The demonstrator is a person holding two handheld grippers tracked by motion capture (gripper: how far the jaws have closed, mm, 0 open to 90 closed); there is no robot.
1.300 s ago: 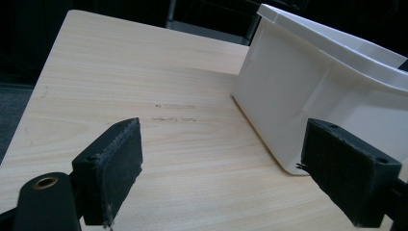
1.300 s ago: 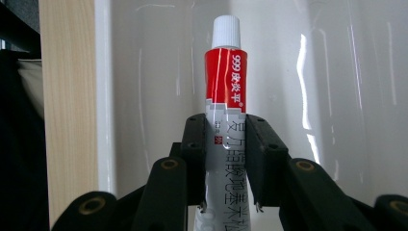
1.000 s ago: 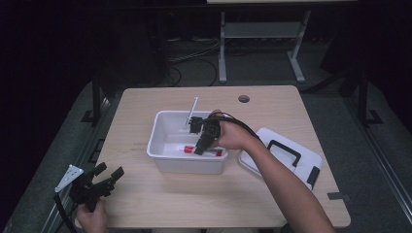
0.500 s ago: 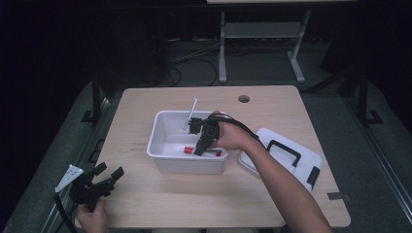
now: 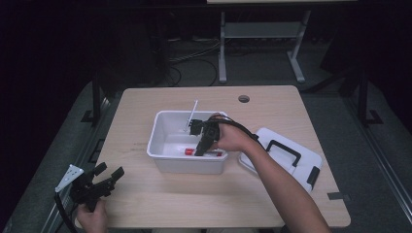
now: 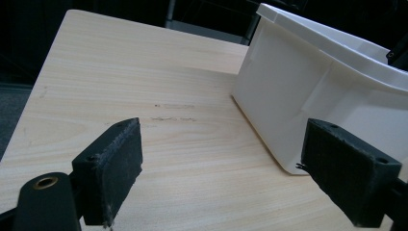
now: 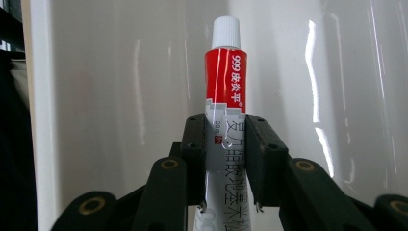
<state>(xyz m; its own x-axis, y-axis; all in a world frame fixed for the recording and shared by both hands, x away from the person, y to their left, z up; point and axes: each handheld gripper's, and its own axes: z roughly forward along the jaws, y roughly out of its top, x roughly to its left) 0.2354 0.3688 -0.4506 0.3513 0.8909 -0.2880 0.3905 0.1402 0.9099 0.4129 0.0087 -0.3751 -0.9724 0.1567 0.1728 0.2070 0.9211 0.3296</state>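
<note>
A white plastic bin [image 5: 160,127] stands in the middle of the wooden table. Inside it, my right gripper [image 5: 200,149] is shut on a red and grey ointment tube [image 7: 226,72] with a white cap; the jaws clamp its grey lower half just above the bin's floor. The tube's red end [image 5: 188,152] pokes out to the left of the gripper in the high view. A thin white stick [image 5: 193,112] leans on the bin's far wall. My left gripper [image 5: 108,178] stands open at the table's front left corner, and its view faces the bin's outer wall [image 6: 298,86].
The bin's white lid [image 5: 286,155] with a black handle lies on the table right of the bin. A round cable hole [image 5: 244,98] sits near the far edge. Bare wood [image 6: 144,96] stretches between the left gripper and the bin. Dark floor and a desk frame lie beyond.
</note>
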